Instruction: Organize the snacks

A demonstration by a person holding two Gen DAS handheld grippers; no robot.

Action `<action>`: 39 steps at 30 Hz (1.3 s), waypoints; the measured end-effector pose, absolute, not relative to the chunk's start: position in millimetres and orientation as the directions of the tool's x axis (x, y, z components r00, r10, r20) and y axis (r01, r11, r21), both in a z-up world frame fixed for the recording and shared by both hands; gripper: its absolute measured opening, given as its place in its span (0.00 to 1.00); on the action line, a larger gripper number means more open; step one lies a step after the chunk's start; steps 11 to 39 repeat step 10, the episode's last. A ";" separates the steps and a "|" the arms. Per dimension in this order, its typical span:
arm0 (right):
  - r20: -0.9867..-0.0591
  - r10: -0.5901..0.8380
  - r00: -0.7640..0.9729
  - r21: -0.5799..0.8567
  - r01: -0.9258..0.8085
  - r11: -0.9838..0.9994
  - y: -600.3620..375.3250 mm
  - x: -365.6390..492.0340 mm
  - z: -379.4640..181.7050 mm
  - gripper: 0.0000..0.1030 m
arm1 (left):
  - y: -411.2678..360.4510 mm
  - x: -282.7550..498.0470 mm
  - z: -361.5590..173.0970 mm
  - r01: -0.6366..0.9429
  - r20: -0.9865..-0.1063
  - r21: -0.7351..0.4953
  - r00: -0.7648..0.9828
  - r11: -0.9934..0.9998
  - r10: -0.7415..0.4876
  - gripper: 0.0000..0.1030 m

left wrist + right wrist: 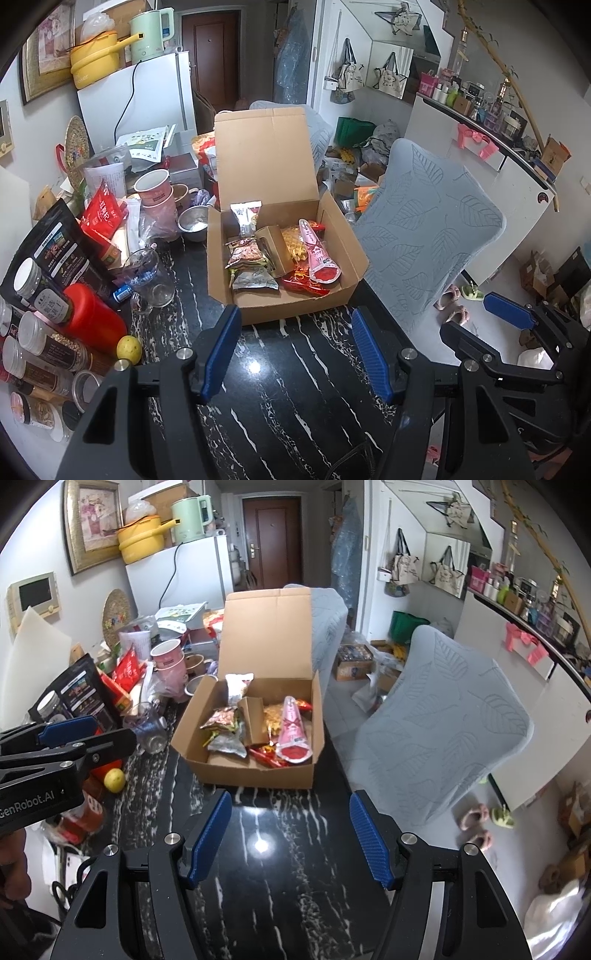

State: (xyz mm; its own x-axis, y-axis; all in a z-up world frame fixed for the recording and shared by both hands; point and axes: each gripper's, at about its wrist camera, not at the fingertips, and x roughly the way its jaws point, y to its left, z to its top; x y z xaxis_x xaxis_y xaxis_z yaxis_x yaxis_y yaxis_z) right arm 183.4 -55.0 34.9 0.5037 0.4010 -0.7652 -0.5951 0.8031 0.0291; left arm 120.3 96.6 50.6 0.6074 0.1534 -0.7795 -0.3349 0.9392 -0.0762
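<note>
An open cardboard box (295, 306) (255, 773) stands on the black marble table with its lid up. Inside lie several snack packets: a pink pouch (320, 254) (292, 734), red wrappers (303, 282), a silver packet (255, 282) (227, 746), a white packet (244, 216) and a small cardboard divider (271, 245). My left gripper (295, 354) is open and empty, just in front of the box. My right gripper (291, 836) is open and empty, also short of the box; it shows at the right in the left wrist view (480, 325).
Left of the box are a glass mug (149, 277), a red canister (94, 317), a lemon (129, 349) (114, 780), spice jars (51, 343), pink cups (157, 195) and bags. A grey-covered chair (424, 229) (443, 716) stands right of the table.
</note>
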 end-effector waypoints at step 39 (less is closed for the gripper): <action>-0.770 0.389 0.505 0.026 -0.584 0.811 -58.2 186.2 34.7 0.65 | 95.5 123.4 48.9 -0.324 -0.784 -0.083 0.605 0.942 0.139 0.60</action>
